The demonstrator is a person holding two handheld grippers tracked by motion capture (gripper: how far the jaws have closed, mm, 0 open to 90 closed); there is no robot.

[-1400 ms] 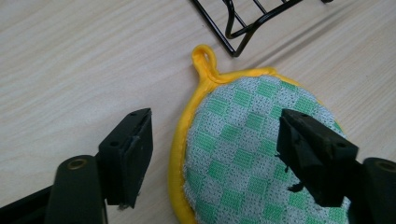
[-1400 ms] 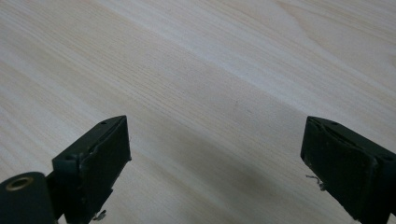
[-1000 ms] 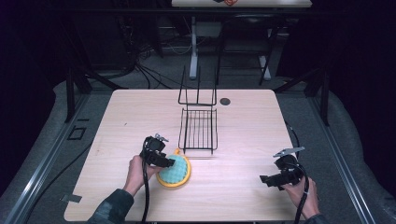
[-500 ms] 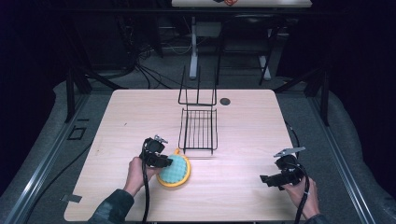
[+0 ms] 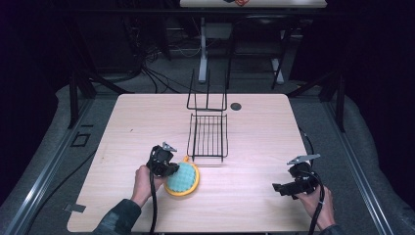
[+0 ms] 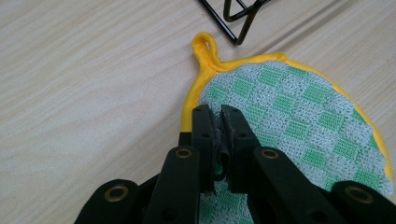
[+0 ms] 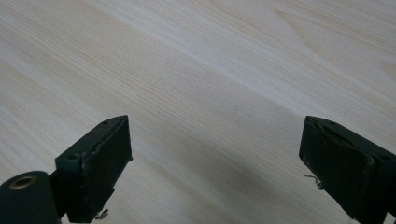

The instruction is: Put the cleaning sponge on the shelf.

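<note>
Since a second ago almost nothing has shifted: my left gripper [image 5: 169,169] stays on the pot holder [image 5: 182,179], my right gripper [image 5: 284,188] idles as before.

From the high view, the pot holder lies near the table's [image 5: 254,142] front edge, left of centre, just in front of the wire rack [image 5: 208,137]. The right gripper hovers by the front right corner.

In the left gripper view, my jaws are pinched nearly together on the pot holder's yellow rim [image 6: 187,109], beside its loop [image 6: 205,46].

In the right gripper view, the jaws stand wide apart, empty, over bare wood.

The bite looks shallow; I judge lifting could let the cloth slip, or snag the rack's foot [image 6: 233,28].
</note>
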